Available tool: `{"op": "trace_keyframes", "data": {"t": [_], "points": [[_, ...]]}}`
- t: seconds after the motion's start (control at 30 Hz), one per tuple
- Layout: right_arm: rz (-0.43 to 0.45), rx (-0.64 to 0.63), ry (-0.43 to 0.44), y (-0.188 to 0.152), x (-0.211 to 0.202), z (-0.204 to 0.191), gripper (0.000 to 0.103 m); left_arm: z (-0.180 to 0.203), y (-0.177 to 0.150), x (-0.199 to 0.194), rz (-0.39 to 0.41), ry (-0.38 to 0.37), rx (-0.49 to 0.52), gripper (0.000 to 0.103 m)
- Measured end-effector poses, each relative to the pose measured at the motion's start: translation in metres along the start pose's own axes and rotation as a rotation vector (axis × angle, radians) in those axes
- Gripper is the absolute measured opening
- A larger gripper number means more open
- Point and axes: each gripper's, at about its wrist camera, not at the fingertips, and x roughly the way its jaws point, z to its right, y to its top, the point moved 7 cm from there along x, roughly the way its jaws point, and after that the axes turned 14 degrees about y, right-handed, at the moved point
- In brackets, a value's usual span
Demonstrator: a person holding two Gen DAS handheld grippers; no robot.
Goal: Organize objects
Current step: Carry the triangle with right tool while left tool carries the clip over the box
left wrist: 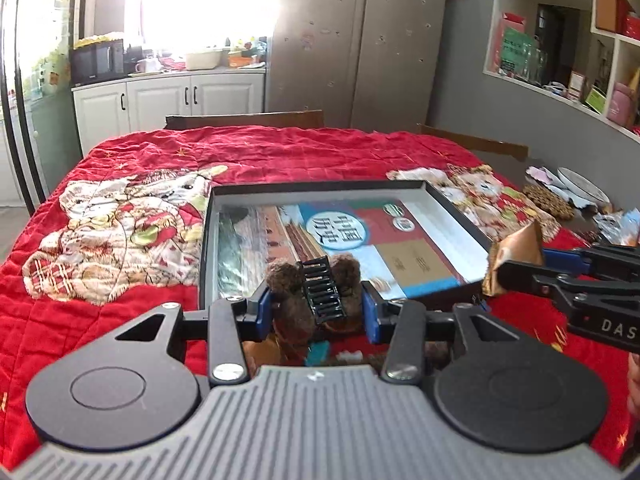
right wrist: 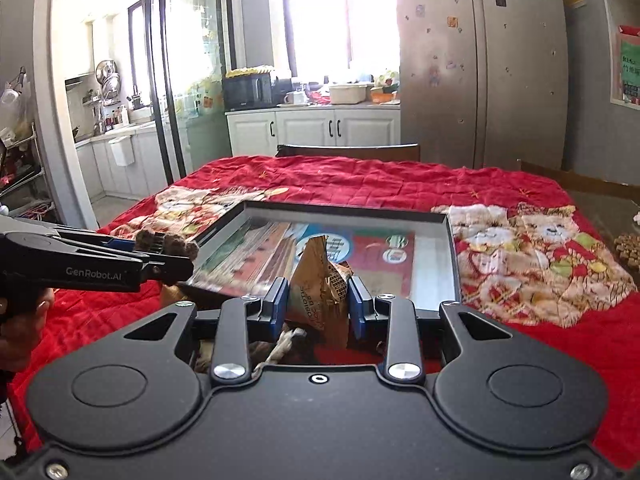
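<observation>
Left gripper (left wrist: pixel 316 304) pinches a fuzzy brown hair claw (left wrist: pixel 320 292); right gripper (right wrist: pixel 318 304) clamps a gold snack packet (right wrist: pixel 320 280), both at the near edge of the shallow box (left wrist: pixel 452 208).

Daylight blows out window (left wrist: pixel 204 4); fisheye bends edges; slight motion blur, near foreground soft.

2 wrist fisheyes, mounted behind gripper fingers, angled slightly down across red quilt (left wrist: pixel 280 152) toward kitchen. Left view close over shallow tray (left wrist: pixel 456 216); right view likewise (right wrist: pixel 450 248). Shared: tray, quilt, refrigerator (right wrist: pixel 480 64).
</observation>
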Motion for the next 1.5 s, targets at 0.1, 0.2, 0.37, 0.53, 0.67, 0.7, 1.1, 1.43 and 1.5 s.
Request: {"op": "trace_keyframes", "data": {"t": [0.1, 0.2, 0.37, 0.53, 0.67, 0.7, 1.1, 1.43, 1.5], "points": [[0.009, -0.001, -0.010, 0.008, 0.010, 0.008, 0.031, 0.000, 0.009, 0.011, 0.001, 0.008, -0.007, 0.048], [0.014, -0.006, -0.022, 0.014, 0.021, 0.013, 0.031, 0.002, 0.015, 0.021, 0.006, 0.020, -0.007, 0.048], [0.021, -0.009, -0.045, 0.025, 0.039, 0.027, 0.031, 0.002, 0.029, 0.039, 0.011, 0.033, -0.018, 0.048], [0.026, -0.008, -0.056, 0.034, 0.059, 0.042, 0.031, 0.006, 0.043, 0.055, 0.024, 0.052, -0.011, 0.048], [0.030, 0.010, -0.068, 0.044, 0.077, 0.056, 0.031, 0.009, 0.050, 0.072, 0.012, 0.043, -0.013, 0.049], [0.032, 0.006, -0.073, 0.046, 0.081, 0.059, 0.031, 0.010, 0.051, 0.076, 0.011, 0.043, -0.011, 0.049], [0.016, 0.006, -0.073, 0.053, 0.133, 0.081, 0.031, 0.021, 0.062, 0.125, -0.009, 0.089, 0.031, 0.049], [-0.028, 0.054, -0.073, 0.050, 0.178, 0.105, 0.031, 0.022, 0.064, 0.157, -0.027, 0.111, 0.046, 0.050], [-0.038, 0.065, -0.073, 0.048, 0.185, 0.108, 0.031, 0.022, 0.065, 0.161, -0.027, 0.114, 0.049, 0.050]]}}
